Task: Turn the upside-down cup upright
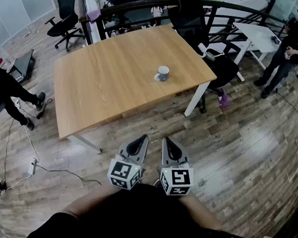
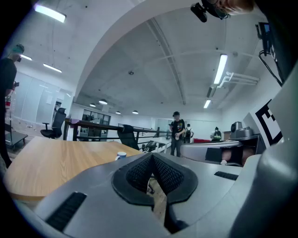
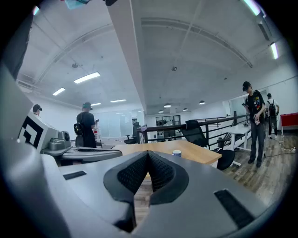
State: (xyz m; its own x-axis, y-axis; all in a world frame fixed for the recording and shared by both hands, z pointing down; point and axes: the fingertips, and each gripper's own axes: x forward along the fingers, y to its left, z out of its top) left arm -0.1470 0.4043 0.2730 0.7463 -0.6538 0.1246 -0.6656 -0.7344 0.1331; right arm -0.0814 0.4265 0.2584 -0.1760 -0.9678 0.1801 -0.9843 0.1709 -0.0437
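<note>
A large rectangular light-wood surface on white legs is set on a wood-plank floor. The grey left gripper and grey right gripper are held side by side above the floor, short of the surface's near edge. Each gripper is fully closed, pads together, with nothing gripped. A small white-and-blue cup is located on the surface near its right edge, well apart from both grippers.
</note>
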